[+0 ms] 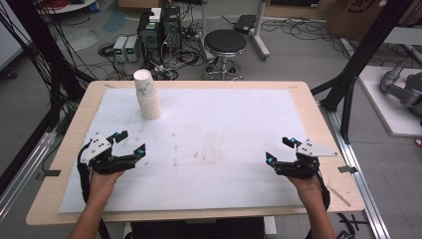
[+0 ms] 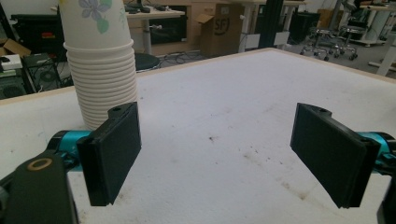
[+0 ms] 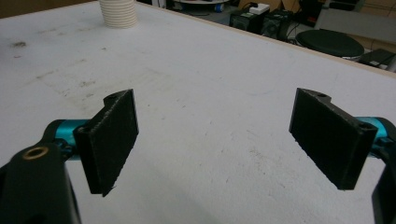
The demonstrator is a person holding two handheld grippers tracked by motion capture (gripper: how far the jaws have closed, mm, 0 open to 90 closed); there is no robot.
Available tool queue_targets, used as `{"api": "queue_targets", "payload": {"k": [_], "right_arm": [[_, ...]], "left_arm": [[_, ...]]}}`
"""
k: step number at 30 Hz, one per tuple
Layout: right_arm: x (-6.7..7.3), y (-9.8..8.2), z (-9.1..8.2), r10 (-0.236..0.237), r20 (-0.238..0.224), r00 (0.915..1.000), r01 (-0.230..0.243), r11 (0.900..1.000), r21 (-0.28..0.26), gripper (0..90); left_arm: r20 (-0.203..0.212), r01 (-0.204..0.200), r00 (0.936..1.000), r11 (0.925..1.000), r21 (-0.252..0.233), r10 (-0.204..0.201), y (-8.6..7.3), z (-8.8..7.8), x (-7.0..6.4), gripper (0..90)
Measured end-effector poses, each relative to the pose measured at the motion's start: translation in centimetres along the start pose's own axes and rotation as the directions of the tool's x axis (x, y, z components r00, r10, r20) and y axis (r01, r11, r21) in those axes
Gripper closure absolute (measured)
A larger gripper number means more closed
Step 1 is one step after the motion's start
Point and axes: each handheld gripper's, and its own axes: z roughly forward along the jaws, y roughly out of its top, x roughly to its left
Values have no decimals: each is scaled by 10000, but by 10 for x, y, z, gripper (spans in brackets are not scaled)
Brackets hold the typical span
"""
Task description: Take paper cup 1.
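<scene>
Both tongs wide, empty; cup stack (image 1: 147, 97) near left tongs (image 1: 130, 143); stool (image 1: 225, 45) beyond table (image 1: 318, 122).

The left gripper (image 1: 130, 141) is hovering low with jaws spread wide. The right gripper (image 1: 279, 150) is mirroring it, jaws gaping, both forearms reaching forward.

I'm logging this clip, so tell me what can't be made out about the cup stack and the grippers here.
- Cup stack: top cut off by the left gripper view's upper edge; exact cup count too fine in the high view.
- Stack in the right gripper view: base alone inside the frame.
- Left gripper, right gripper: undersides hidden.
</scene>
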Motion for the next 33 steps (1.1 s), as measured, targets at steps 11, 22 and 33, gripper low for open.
{"api": "queue_targets", "payload": {"k": [11,22,33], "right_arm": [[2,1,0,-68,-77,9999,68,10000,-5,160],[-3,0,2,40,-143,9999,-39,10000,14,159],[0,1,-2,0,-13,10000,0,9999,173,160]], "left_arm": [[-23,51,10000,10000,-29,-51,0,-1,1,163],[-111,235,9997,9997,-109,-237,4,1,3,163],[-193,229,9995,9996,-169,-232,14,4,5,164]]}}
